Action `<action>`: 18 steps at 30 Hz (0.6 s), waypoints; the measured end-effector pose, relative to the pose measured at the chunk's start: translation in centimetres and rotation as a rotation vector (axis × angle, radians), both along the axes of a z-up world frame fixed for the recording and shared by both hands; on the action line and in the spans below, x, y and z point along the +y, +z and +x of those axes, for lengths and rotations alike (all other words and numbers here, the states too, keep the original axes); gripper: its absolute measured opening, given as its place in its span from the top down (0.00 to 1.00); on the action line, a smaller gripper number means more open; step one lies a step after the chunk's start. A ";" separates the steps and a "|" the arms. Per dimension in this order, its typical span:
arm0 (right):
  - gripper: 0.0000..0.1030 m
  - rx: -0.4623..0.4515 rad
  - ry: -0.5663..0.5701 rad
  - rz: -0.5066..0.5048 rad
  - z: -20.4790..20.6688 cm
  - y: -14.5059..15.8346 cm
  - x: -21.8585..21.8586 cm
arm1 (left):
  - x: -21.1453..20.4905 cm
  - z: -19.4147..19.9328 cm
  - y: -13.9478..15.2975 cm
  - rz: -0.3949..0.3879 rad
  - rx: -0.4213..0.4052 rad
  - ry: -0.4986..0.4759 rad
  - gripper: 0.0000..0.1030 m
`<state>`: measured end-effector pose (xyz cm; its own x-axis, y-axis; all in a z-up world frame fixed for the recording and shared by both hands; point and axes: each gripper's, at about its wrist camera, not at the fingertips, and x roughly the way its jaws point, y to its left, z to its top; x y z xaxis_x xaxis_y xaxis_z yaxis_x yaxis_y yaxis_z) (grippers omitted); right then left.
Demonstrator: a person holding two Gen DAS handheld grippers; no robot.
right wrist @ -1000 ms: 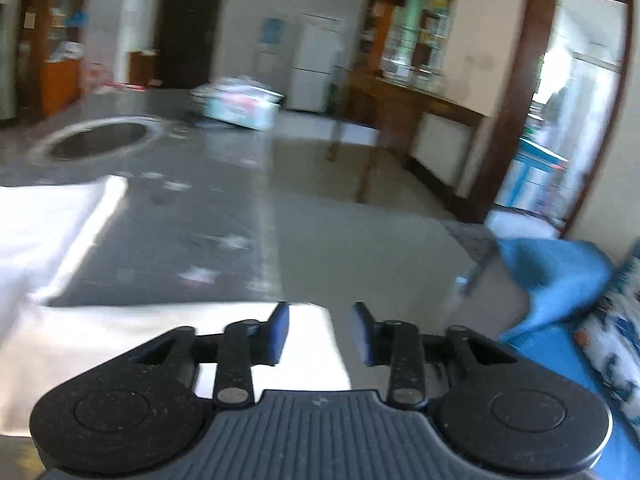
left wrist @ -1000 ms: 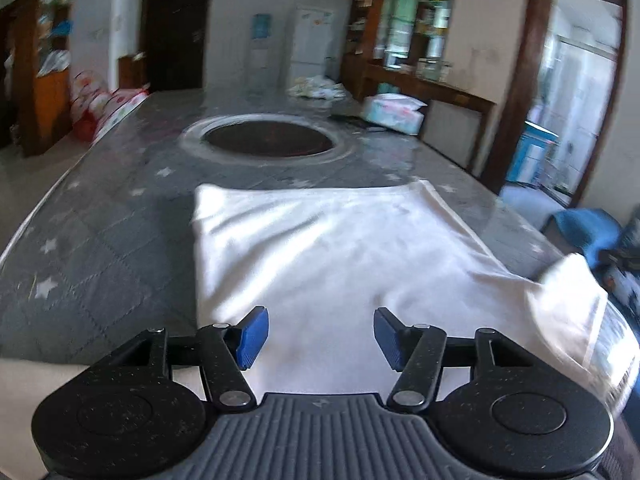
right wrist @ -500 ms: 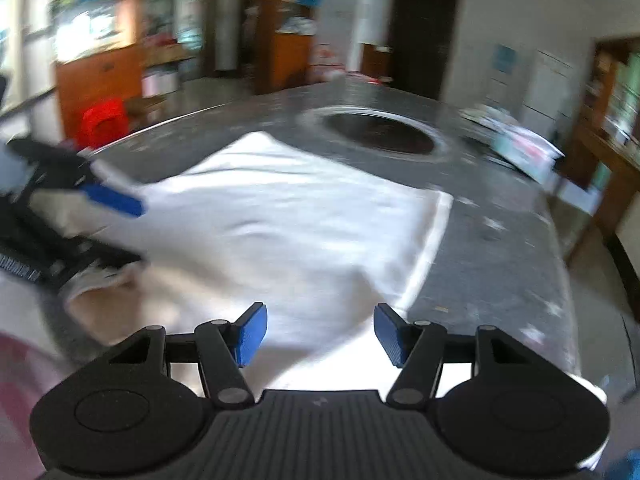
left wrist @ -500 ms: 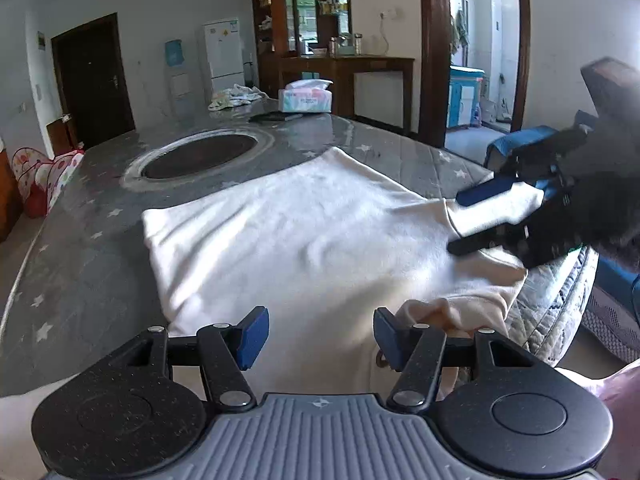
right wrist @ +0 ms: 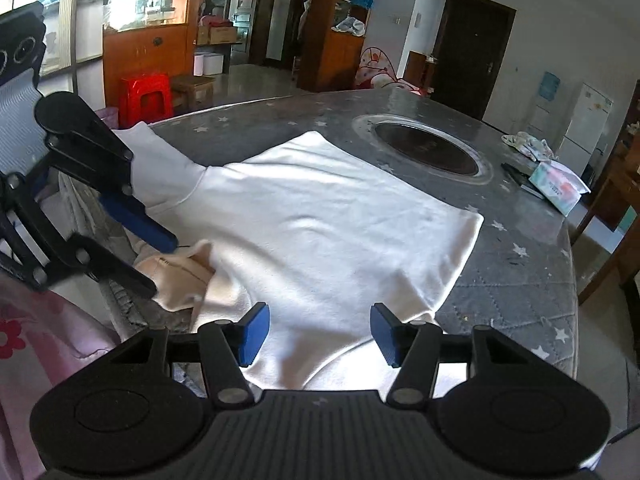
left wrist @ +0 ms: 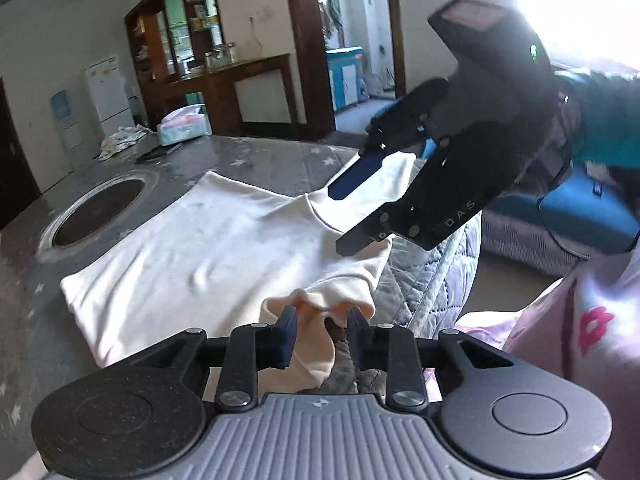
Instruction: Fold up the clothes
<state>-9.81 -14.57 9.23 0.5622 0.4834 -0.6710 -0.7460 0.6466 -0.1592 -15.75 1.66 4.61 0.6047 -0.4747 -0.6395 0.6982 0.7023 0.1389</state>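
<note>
White cotton garment [left wrist: 208,248]: it lies spread flat on the grey star-printed quilted worktop [right wrist: 520,292], its body stretching ahead of both tongs toward the round dark inset [right wrist: 426,150]. A second ago the left tongs [left wrist: 322,334] hovered spread above plain cloth; now they have swung to the near edge and are closing around the bunched cream cuff [left wrist: 316,344], which sits between the blue pads, though whether they already press on it I cannot tell. The right tongs [right wrist: 318,334], a second ago aimed off past the worktop's edge, have turned to face the garment and stand spread just above its near hem, narrowing slightly, with cloth under them rather than between them. Seen from the left, they poise over the other sleeve [left wrist: 372,196]. To my eye, the sleeve pickup is starting: the left side is nearly secured, the right has yet to bite, so the fold itself is not begun.
</note>
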 end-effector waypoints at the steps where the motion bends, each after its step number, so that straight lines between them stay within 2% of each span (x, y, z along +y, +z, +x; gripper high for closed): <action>1: 0.45 -0.001 0.001 0.001 -0.1 0.0 0.0 | -0.3 0.1 -0.2 0.005 0.001 -0.005 0.70; 9: 0.45 -0.021 -0.009 0.016 -0.7 0.1 -0.4 | -2.2 1.5 -2.1 0.112 0.013 0.003 0.72; 15: 0.45 -0.027 -0.024 0.026 -0.6 0.1 -0.7 | -2.4 1.6 -3.0 0.135 0.004 -0.017 0.94; 18: 0.45 -0.028 -0.016 0.028 -0.7 0.1 -0.6 | -2.3 1.3 -2.7 0.113 -0.006 -0.030 0.98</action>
<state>-10.52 -15.18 9.36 0.5884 0.4928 -0.6411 -0.7310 0.6631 -0.1612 -14.47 -0.63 1.93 0.5955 -0.4178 -0.6862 0.7174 0.6610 0.2201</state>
